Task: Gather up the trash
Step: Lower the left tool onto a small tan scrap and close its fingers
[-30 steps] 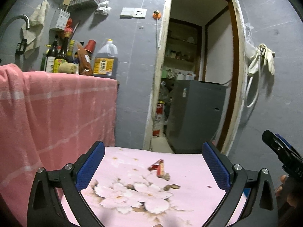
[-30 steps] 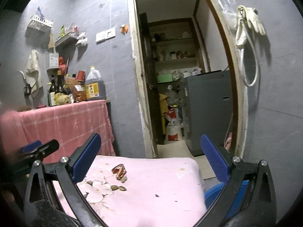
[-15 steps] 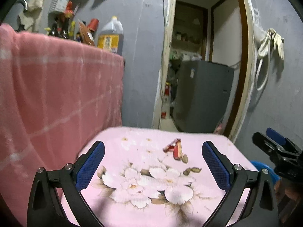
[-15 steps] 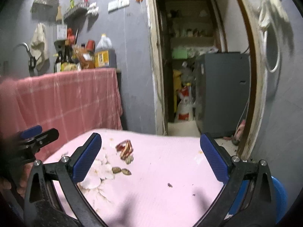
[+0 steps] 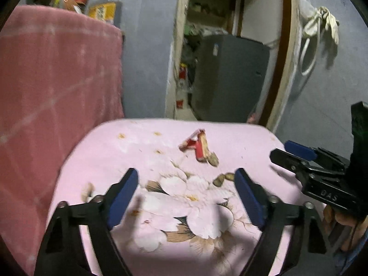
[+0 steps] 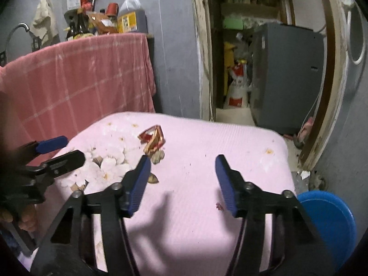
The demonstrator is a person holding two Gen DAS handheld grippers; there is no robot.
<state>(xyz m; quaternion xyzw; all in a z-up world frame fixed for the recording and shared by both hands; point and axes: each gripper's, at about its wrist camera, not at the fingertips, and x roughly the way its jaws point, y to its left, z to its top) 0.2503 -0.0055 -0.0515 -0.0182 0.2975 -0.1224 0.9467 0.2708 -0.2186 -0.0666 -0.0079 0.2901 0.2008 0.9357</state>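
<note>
Through the left wrist camera we have our left tool (image 5: 186, 180) spread wide and holding nothing, its blue ribbed pads on black angular arms hovering over the pink bench (image 5: 142, 147). That bench wears a soft, fine-ribbed cloth printed with big white blossoms and brown leaves. Ahead of the pads lies the crumpled red wrapper (image 5: 195, 146), folded into a peaked, tent-like shape, with a couple of brown shell-like scraps (image 5: 212, 159) touching its near end; the blur here makes it hard to say what those scraps really are. Our right tool (image 5: 289, 151) pokes in from the right edge, matte black with a blue pad.

Compared with a moment ago, we've dropped lower and closer: the wrapper looms larger and our pads have narrowed their spread somewhat.

Now the right wrist camera. Our right tool (image 6: 182, 161) also gapes unloaded above plain pink cloth, and its left pad sits just beside the wrapper (image 6: 153, 139), glossy and creased. The left tool (image 6: 62, 154) enters at the left edge. A smooth round blue bin (image 6: 331, 220) sits below the bench's right corner. A pink checked cloth (image 6: 87, 78) drapes the counter behind. Since half a second back, this tool too has closed in on the wrapper and tightened its gap.
</note>
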